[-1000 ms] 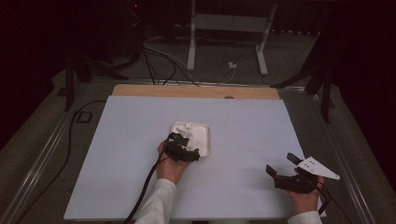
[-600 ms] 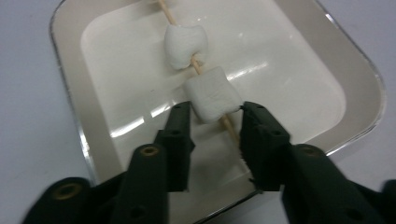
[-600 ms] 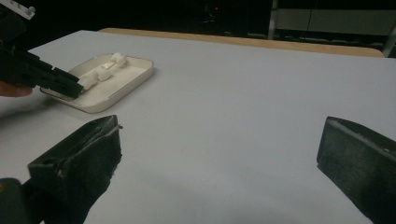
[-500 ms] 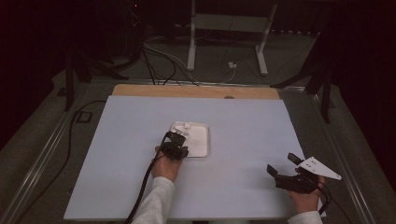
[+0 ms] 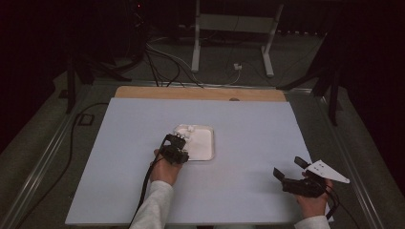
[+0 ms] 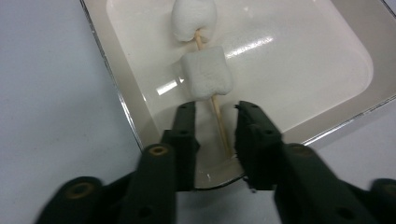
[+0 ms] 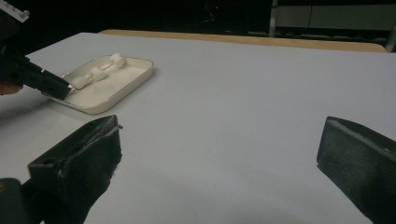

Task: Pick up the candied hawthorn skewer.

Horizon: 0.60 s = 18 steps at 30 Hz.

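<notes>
A white tray (image 5: 210, 143) (image 6: 126, 102) (image 7: 140, 81) lies mid-table. In it rests a thin wooden skewer (image 6: 219, 121) threaded through two white marshmallows (image 6: 206, 72) (image 5: 186, 129) (image 7: 99, 73). My left gripper (image 5: 177, 139) (image 6: 215, 109) hovers over the tray's near left corner. Its jaws have just been closing and now stand narrow on either side of the skewer's bare end, with a gap showing on both sides. My right gripper (image 5: 289, 167) rests low at the table's near right, jaws wide apart with nothing between them.
A pale sheet (image 5: 267, 129) covers the table, with a wooden strip (image 5: 200, 93) along its far edge. Beyond it, cables (image 5: 162, 62) and a stand's legs (image 5: 196, 57) lie on the dark floor. A cable (image 5: 143, 191) trails from my left gripper.
My left hand has shifted a little to the left along the tray's near edge. The right hand and gripper have kept still.
</notes>
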{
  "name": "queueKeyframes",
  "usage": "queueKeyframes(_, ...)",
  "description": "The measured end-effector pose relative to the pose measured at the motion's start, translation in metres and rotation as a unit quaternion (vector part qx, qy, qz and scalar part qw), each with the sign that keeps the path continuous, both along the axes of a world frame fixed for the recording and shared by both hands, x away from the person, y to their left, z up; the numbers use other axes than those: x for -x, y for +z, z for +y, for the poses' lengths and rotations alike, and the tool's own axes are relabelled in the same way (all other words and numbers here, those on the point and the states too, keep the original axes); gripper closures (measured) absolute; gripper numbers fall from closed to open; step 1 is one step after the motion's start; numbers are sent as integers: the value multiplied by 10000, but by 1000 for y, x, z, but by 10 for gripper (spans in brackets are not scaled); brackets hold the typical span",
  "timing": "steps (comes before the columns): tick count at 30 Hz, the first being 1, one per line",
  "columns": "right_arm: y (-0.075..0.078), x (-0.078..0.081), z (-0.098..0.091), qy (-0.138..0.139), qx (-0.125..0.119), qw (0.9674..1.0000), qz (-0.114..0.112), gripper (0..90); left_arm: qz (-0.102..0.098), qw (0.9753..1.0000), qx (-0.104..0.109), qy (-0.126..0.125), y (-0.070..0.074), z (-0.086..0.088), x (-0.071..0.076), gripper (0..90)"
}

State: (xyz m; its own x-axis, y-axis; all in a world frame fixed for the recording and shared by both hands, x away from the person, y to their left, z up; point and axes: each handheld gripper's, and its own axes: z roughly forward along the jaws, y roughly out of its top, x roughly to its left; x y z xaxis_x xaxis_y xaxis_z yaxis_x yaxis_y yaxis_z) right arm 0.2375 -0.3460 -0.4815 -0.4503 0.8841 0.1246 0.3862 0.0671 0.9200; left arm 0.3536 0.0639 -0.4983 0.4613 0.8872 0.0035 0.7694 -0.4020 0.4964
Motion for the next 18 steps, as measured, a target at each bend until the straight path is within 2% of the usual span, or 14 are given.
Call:
queueKeyframes(4,0,0,0,1,-20,10000,3,0,-7,10000,-83,34,0,1,-5,886)
queueKeyframes(5,0,0,-1,1,-30,10000,9,0,-7,10000,-93,36,0,1,-6,895)
queueKeyframes(9,0,0,-3,-19,-108,9999,40,0,-3,10000,-70,12,0,2,-8,900)
queueKeyframes(15,-1,-1,-7,-58,-254,9996,73,0,-130,9999,-79,-66,-1,3,-5,900)
queueKeyframes(18,-1,-1,-9,-73,-325,9994,96,0,-185,9997,160,-100,0,7,-1,900)
